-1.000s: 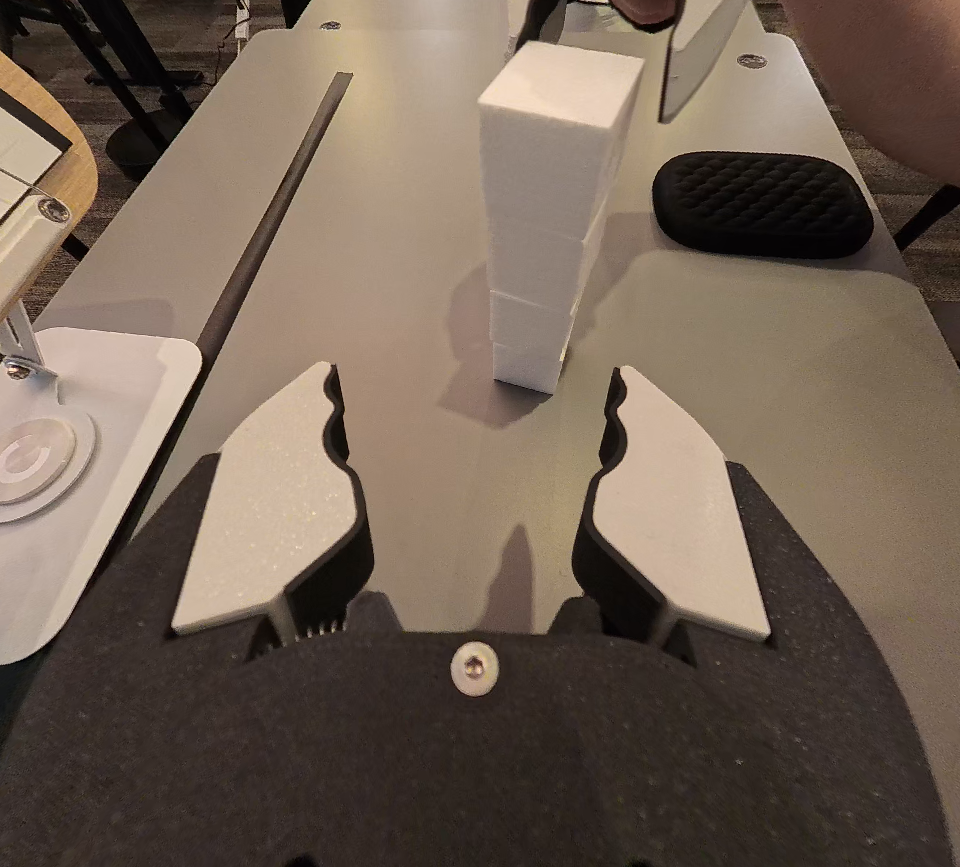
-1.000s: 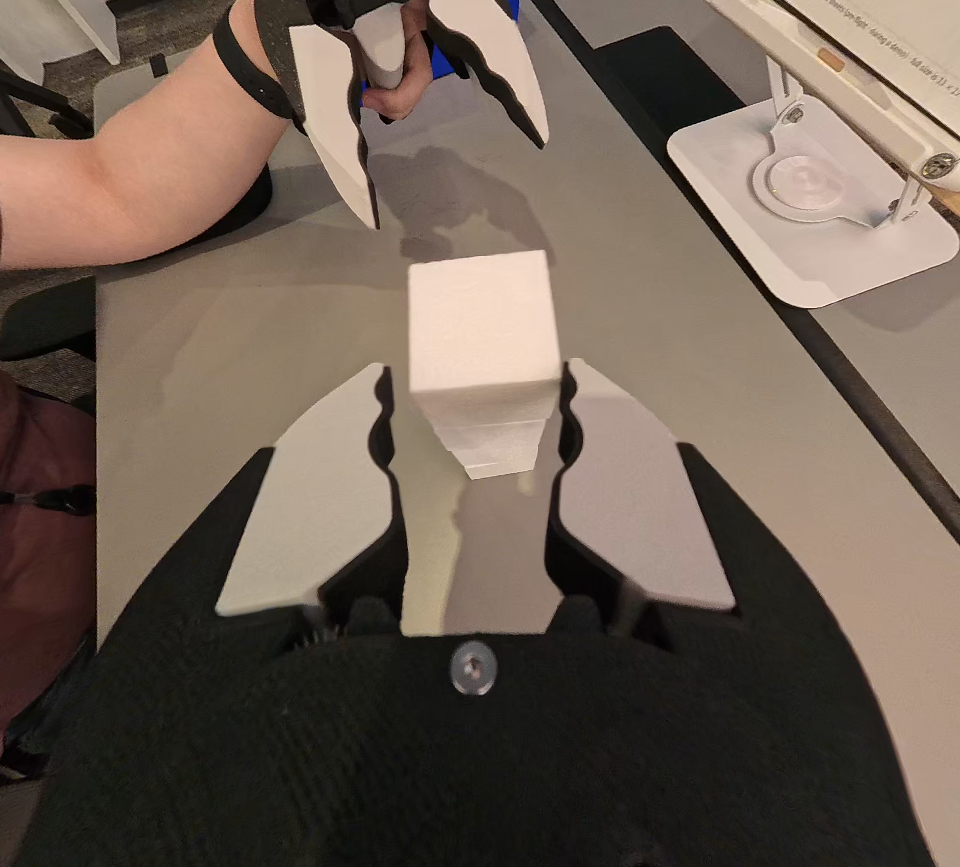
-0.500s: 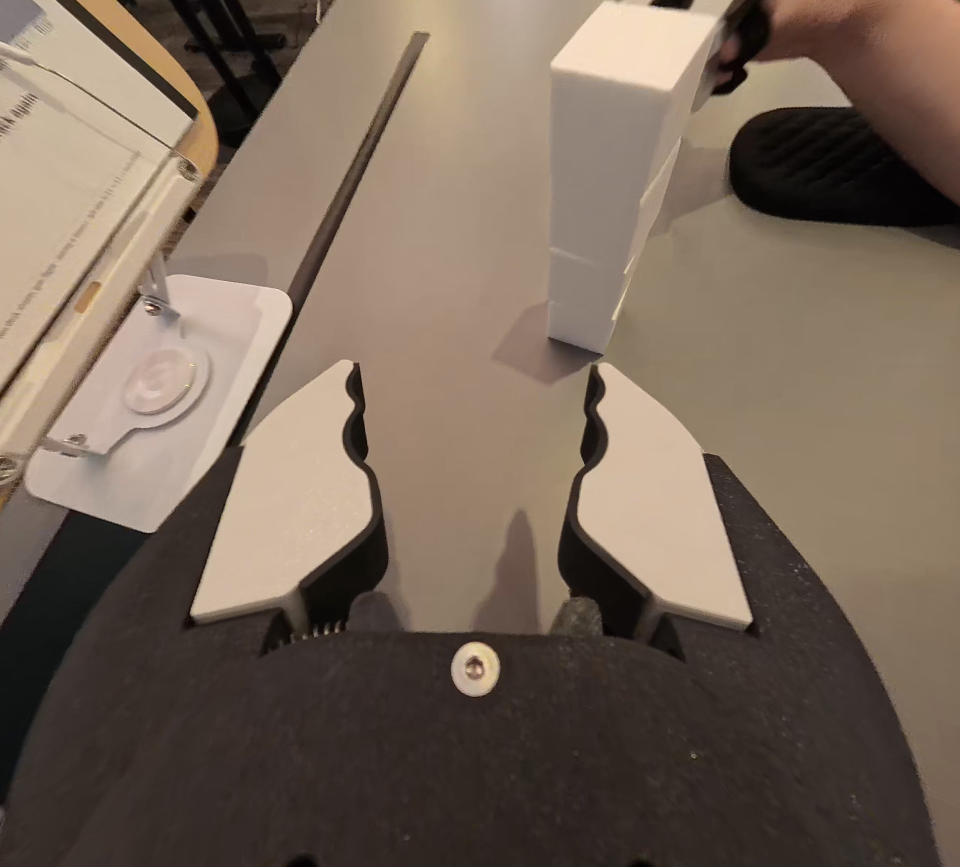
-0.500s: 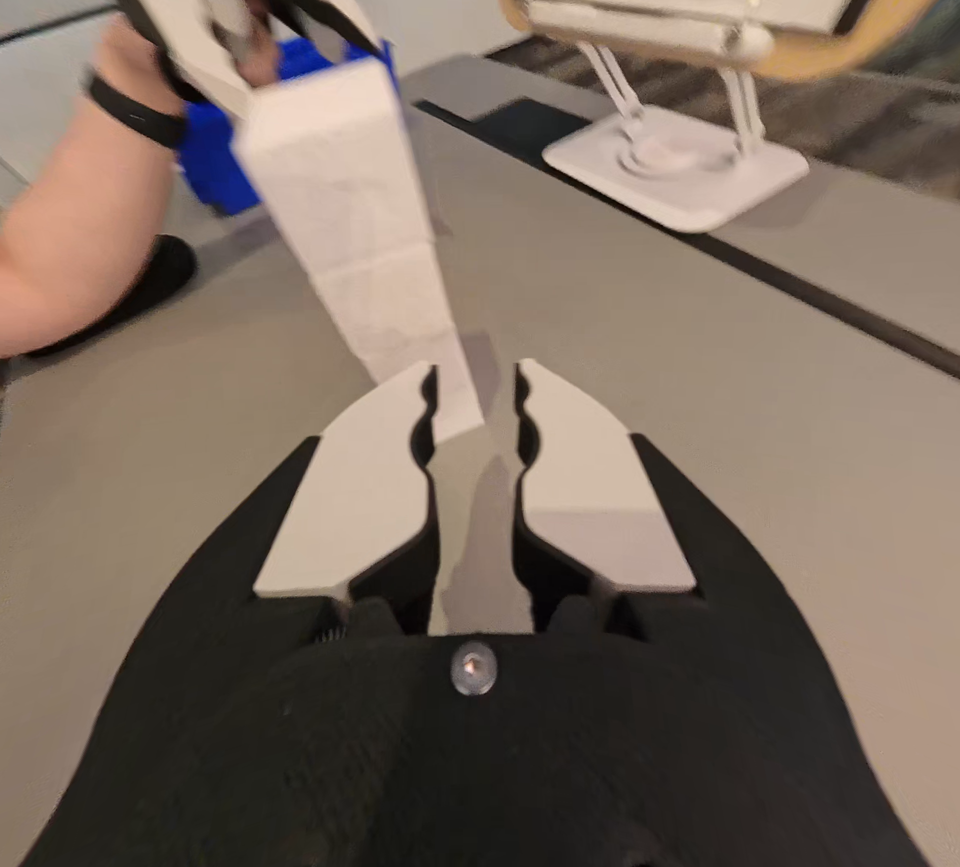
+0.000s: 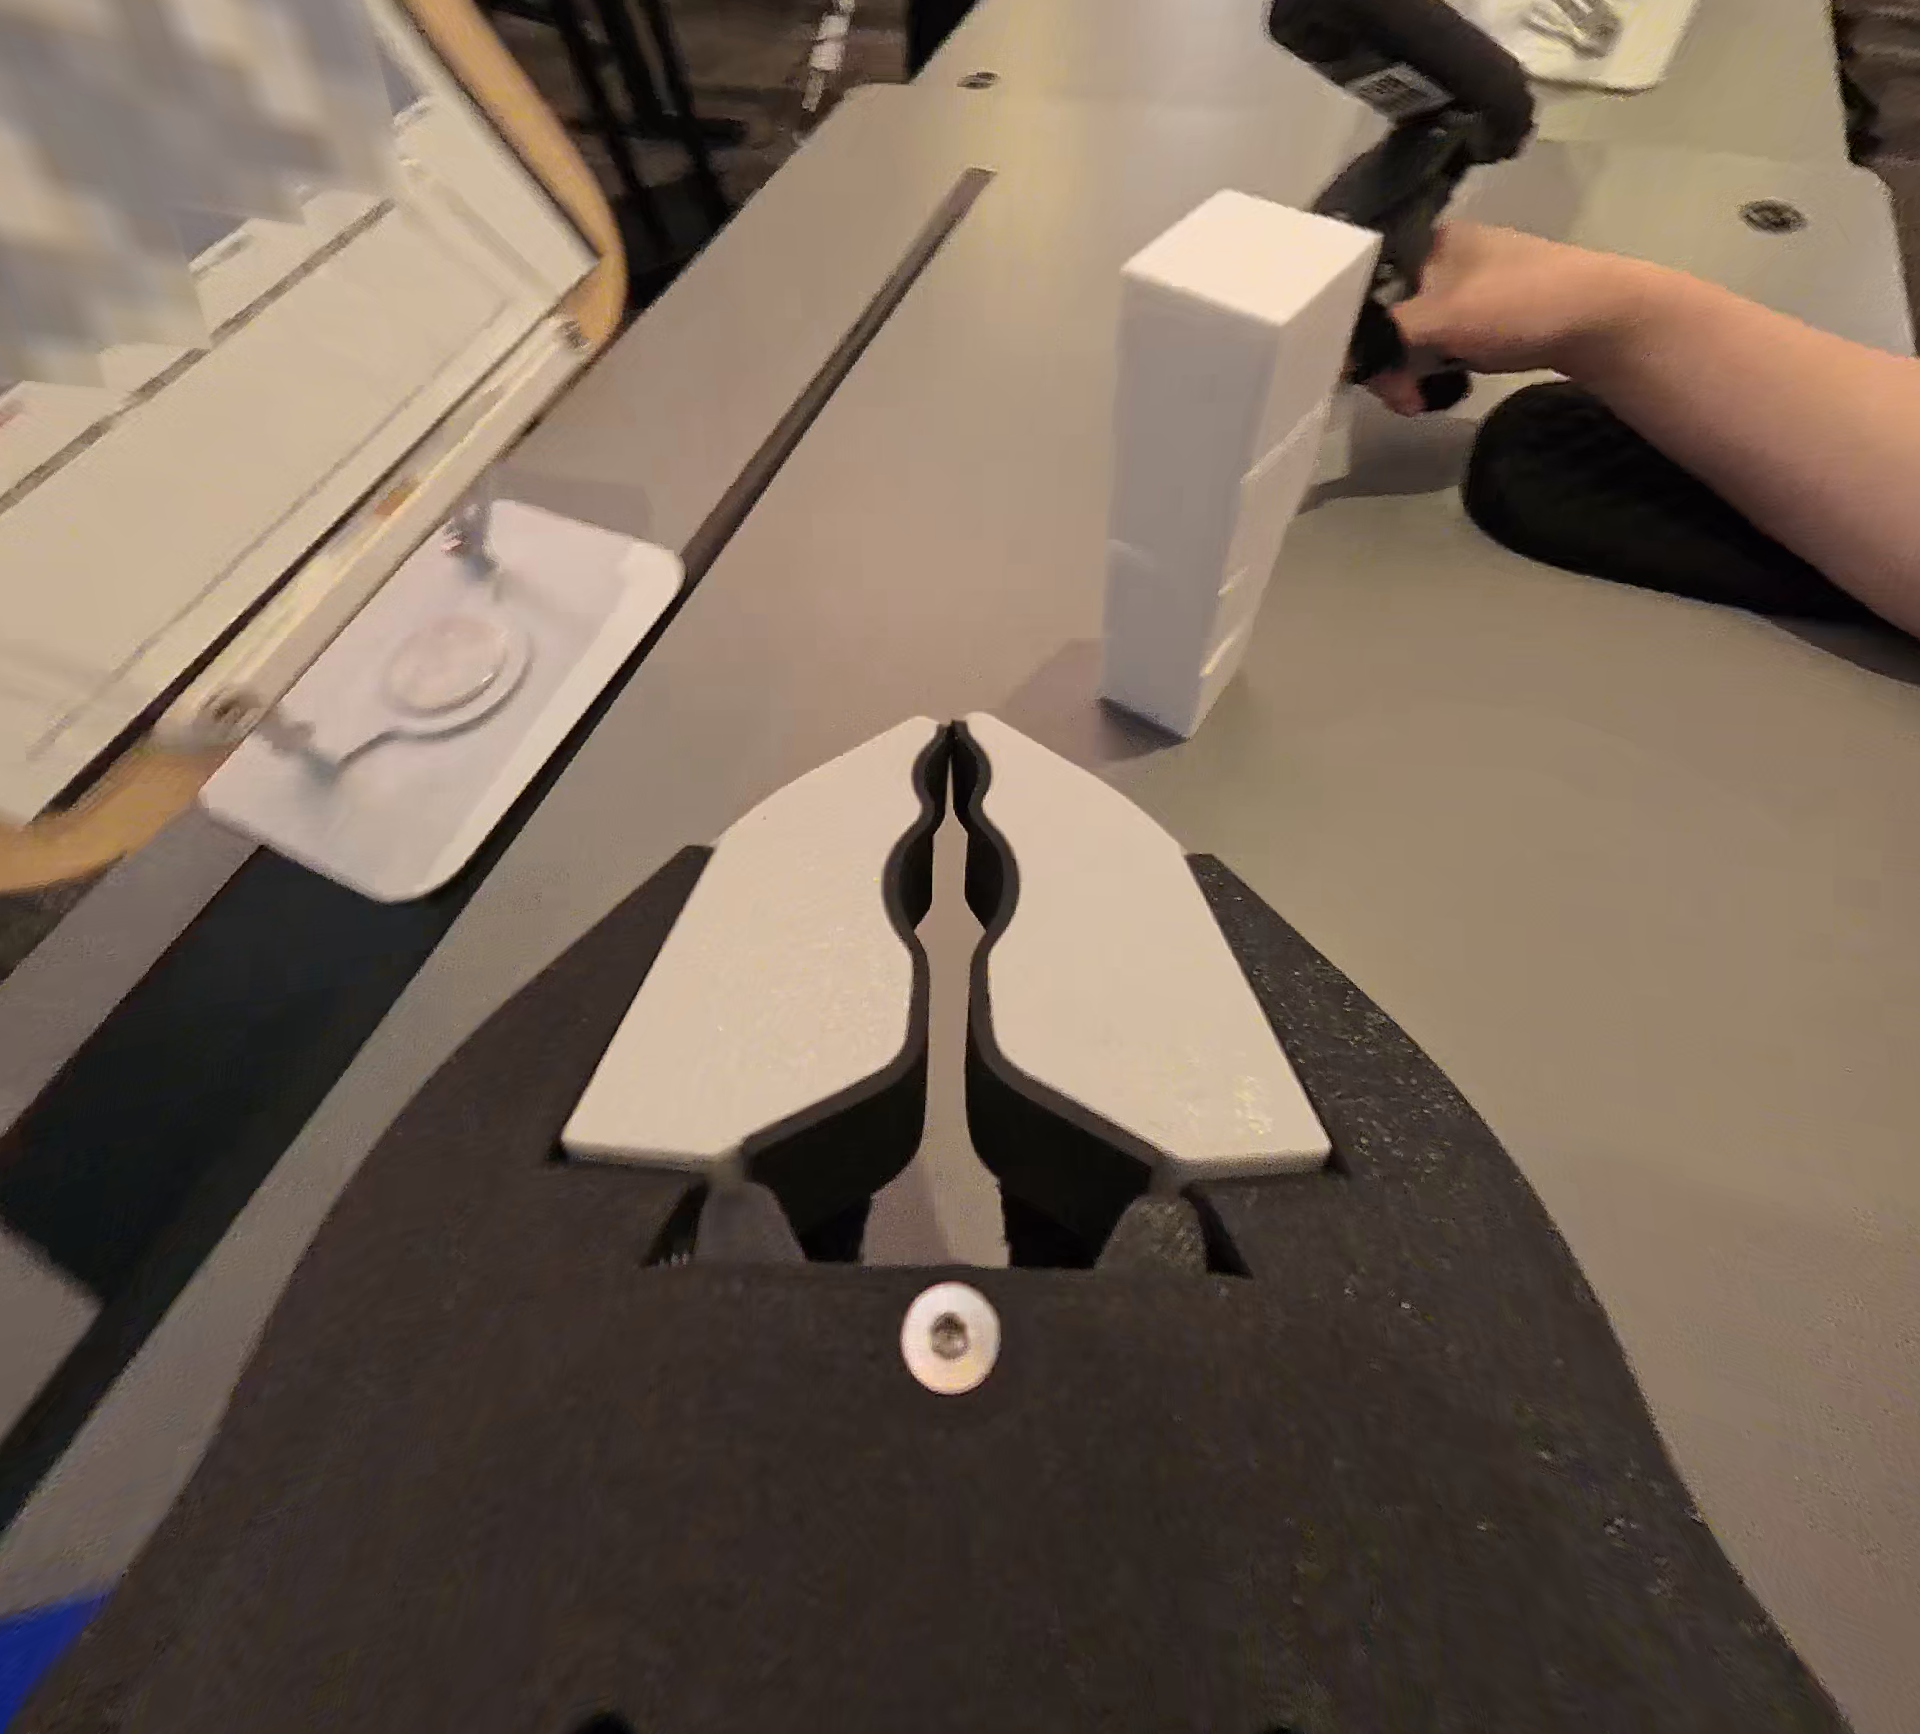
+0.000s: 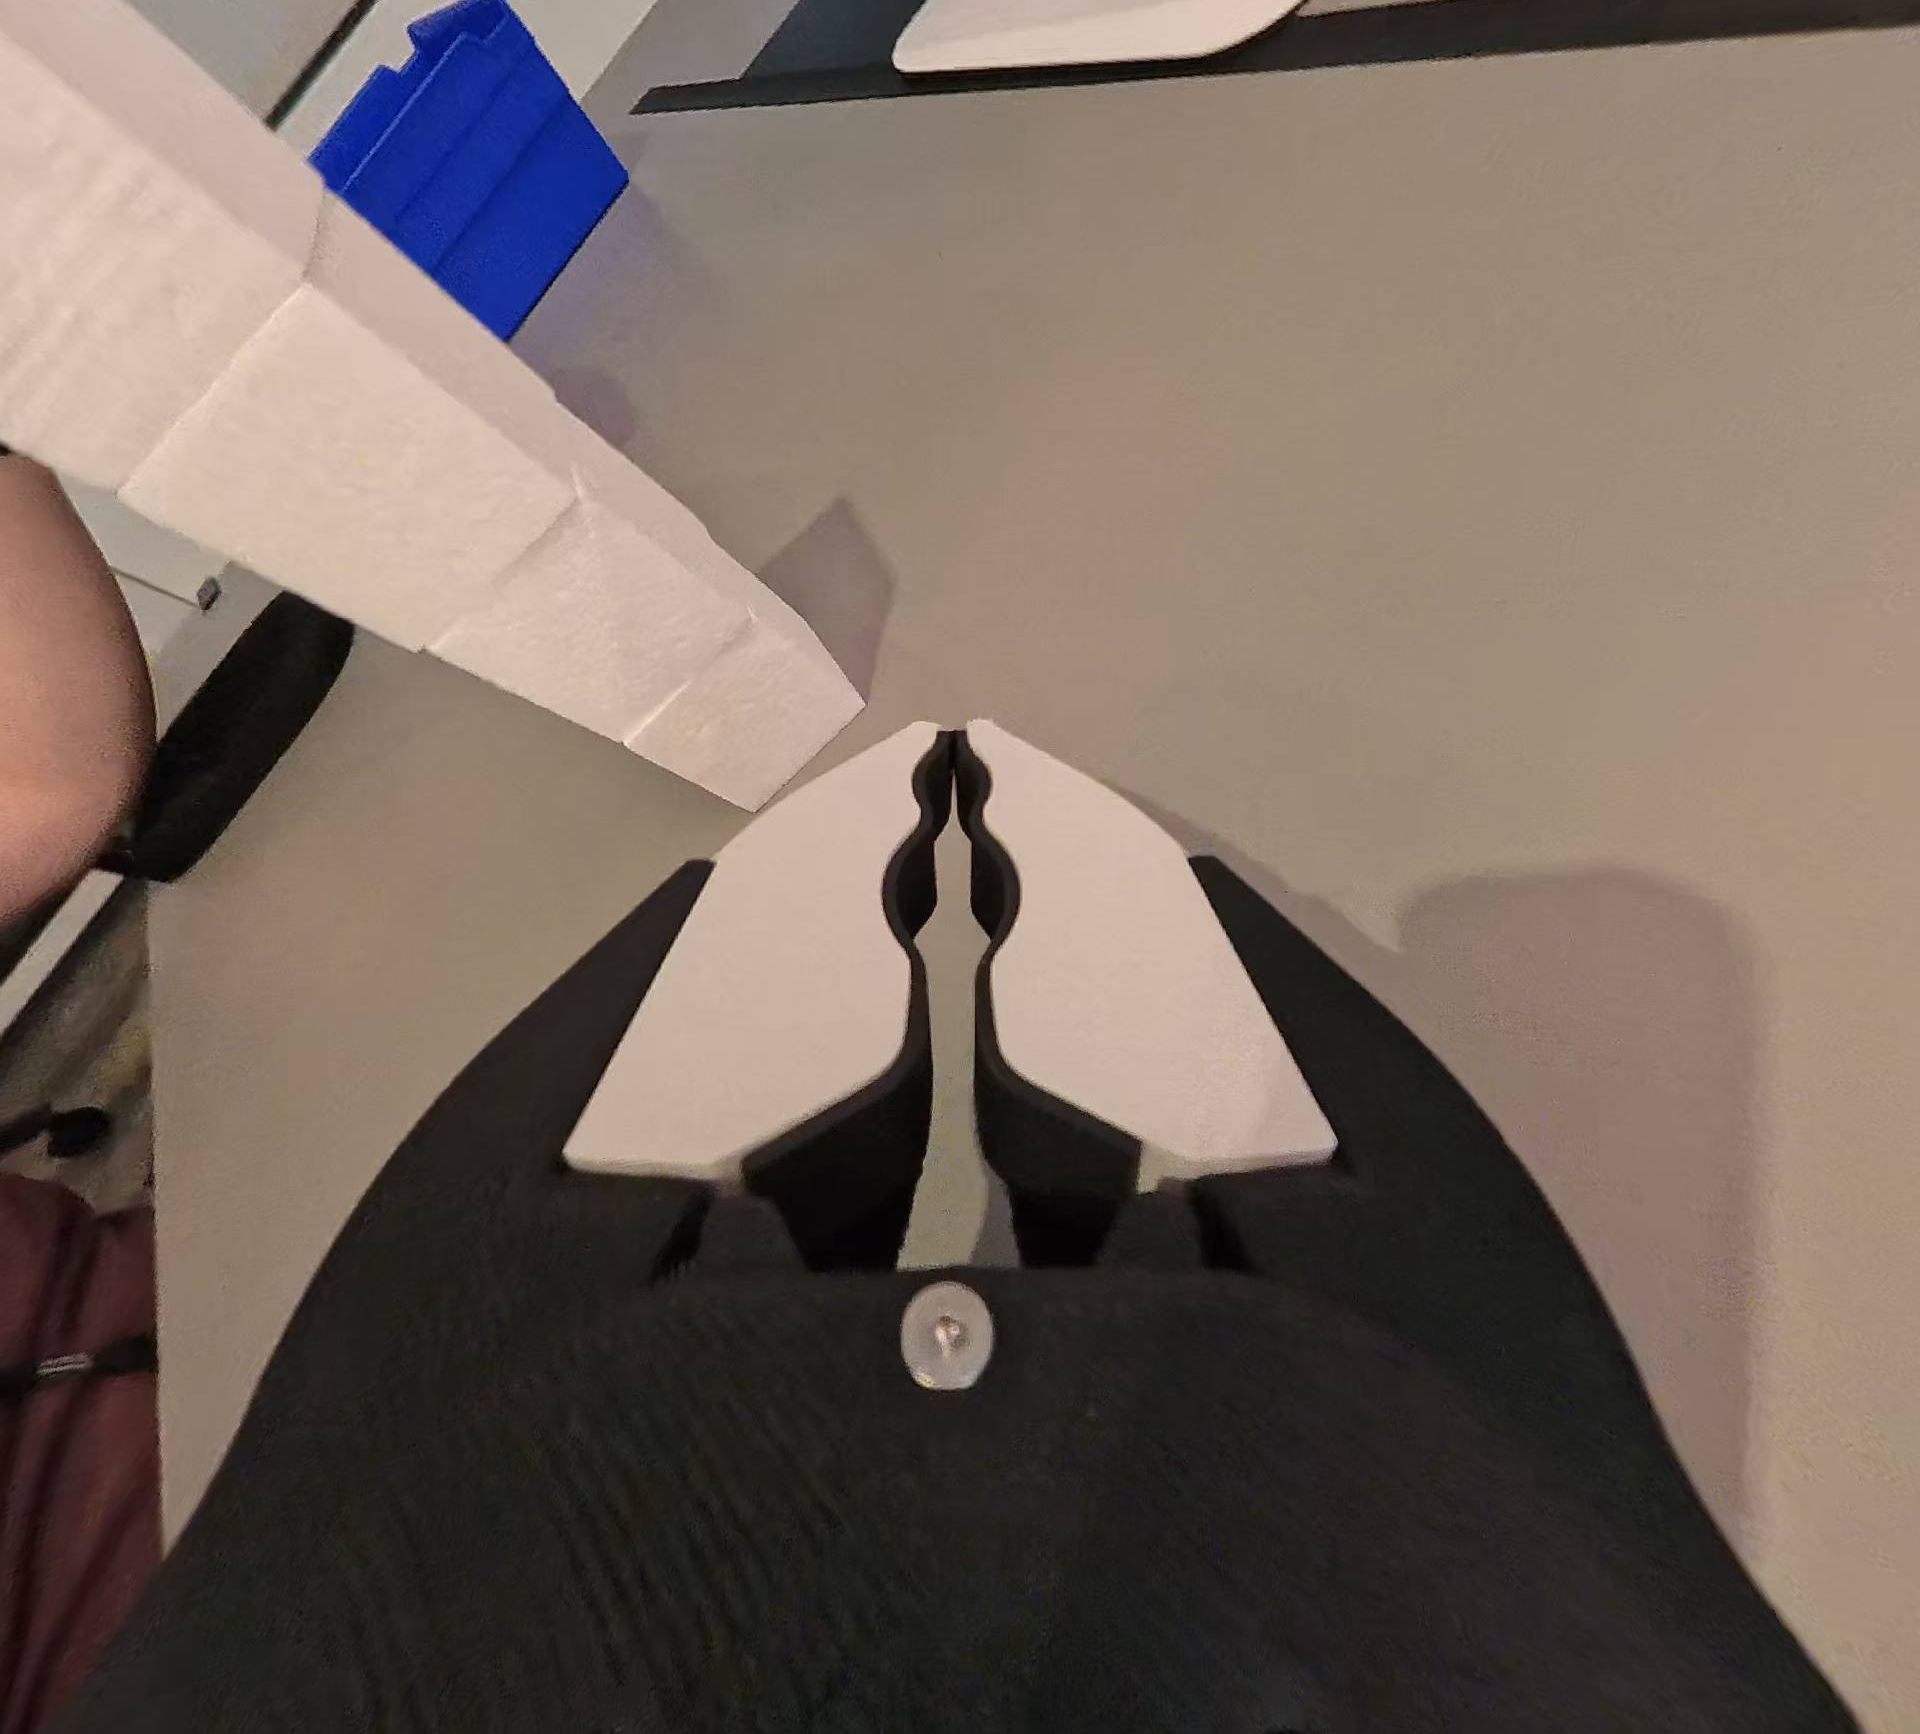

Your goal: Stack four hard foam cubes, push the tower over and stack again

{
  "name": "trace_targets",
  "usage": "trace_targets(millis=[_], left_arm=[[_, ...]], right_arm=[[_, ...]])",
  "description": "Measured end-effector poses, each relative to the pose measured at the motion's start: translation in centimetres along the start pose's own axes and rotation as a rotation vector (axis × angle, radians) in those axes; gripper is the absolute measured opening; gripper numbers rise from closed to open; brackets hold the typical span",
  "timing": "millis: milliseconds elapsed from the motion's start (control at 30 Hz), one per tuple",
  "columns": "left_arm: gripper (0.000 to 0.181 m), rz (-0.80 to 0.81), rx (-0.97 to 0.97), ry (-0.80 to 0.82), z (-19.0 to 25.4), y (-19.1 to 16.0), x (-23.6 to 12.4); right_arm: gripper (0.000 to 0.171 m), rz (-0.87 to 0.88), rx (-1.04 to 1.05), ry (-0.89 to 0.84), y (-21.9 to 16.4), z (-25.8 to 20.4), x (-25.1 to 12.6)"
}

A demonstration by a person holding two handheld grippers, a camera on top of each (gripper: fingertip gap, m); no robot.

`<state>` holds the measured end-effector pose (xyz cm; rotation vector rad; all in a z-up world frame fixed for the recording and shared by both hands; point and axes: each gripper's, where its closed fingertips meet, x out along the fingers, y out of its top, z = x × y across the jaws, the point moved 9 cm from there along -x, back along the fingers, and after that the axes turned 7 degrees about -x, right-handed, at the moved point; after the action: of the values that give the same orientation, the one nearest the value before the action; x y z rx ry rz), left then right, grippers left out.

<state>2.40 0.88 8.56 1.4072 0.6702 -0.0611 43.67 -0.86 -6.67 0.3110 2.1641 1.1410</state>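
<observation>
Foam cube tower (image 5: 1210,479): four white cubes stacked upright on the grey table (image 5: 1507,853), edges slightly offset. Left gripper (image 5: 953,728): clenched, tips meeting, nothing held, just short of the tower's base. Right gripper (image 6: 953,730): likewise clenched and empty, tips low beside the bottom cube (image 6: 748,708). Blue bin (image 6: 468,178) stands beyond the tower.

The tower of four white hard foam cubes (image 5: 1205,479) stands on the grey table, right of centre and towards the far side in the left wrist view. The cubes sit one on another with small offsets at the seams, so the sides step slightly. In the right wrist view the tower (image 6: 436,479) slants across the left.
</observation>
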Motion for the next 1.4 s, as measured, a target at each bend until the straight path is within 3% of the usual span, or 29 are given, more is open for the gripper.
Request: trace_targets(millis=[100, 200, 333, 433, 633, 833, 967, 1167, 1400], left_arm=[[0.0, 0.158, -0.095, 0.025, -2.1, -2.1, -2.7], [0.0, 0.194, -0.246, 0.024, -4.4, -2.6, -5.0], [0.0, 0.306, -0.295, 0.076, -5.8, -2.7, -8.3], [0.0, 0.383, -0.297, -0.07, -5.1, -2.1, -9.8], [0.0, 0.183, -0.205, 0.061, -4.8, -3.2, -9.2], [0.0, 0.215, -0.264, 0.006, -5.0, -3.0, -9.4], [0.001, 0.165, -0.253, 0.065, -5.4, -3.5, -9.4], [0.003, 0.19, -0.294, 0.044, -5.7, -3.5, -9.7], [0.017, 0.091, -0.305, 0.153, -6.7, -4.6, -9.4]], right_arm=[[0.0, -0.096, -0.005, -0.09, -0.4, 0.0, -0.1], [0.0, -0.18, 0.039, -0.2, -1.1, 0.1, -1.1], [0.001, -0.312, 0.139, -0.431, -1.8, -0.1, -2.8], [0.001, -0.321, 0.19, -0.485, -1.1, -1.4, -2.6], [0.001, -0.367, 0.184, -0.444, 1.5, -5.2, 2.4], [0.001, -0.393, -0.046, -0.358, 6.4, -12.2, 8.7], [0.001, -0.439, -0.149, -0.354, 9.1, -14.7, 11.3], [0.001, -0.427, -0.244, -0.356, 12.1, -16.7, 11.6], [0.001, -0.24, -0.363, -0.314, 14.6, -17.4, 7.5]])
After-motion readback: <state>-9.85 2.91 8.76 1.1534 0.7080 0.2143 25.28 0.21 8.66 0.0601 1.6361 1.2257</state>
